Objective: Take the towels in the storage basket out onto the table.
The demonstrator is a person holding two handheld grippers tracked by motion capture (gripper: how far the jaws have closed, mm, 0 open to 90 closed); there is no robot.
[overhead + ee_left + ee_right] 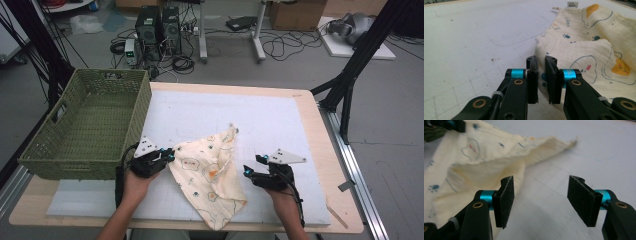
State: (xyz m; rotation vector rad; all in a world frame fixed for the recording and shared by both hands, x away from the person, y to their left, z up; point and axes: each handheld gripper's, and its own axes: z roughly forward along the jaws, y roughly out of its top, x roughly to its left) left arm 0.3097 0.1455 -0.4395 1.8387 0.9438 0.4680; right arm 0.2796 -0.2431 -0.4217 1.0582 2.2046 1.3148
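The desk (320, 150) carries a white mat, with a green woven basket (90, 125) at its far left corner. On the mat's near middle lies a crumpled cream cloth (210, 175) printed with small animals, its long axis running from the far tip toward the near edge, slightly rightward. The left hand-held gripper (170, 155) sits at the cloth's left edge; in the left gripper view its jaws are nearly together, pinching that edge (541, 80). The right hand-held gripper (246, 171), just right of the cloth, has its jaws apart and holds nothing (540, 200); the cloth lies to its left, so its next reach likely goes leftward.
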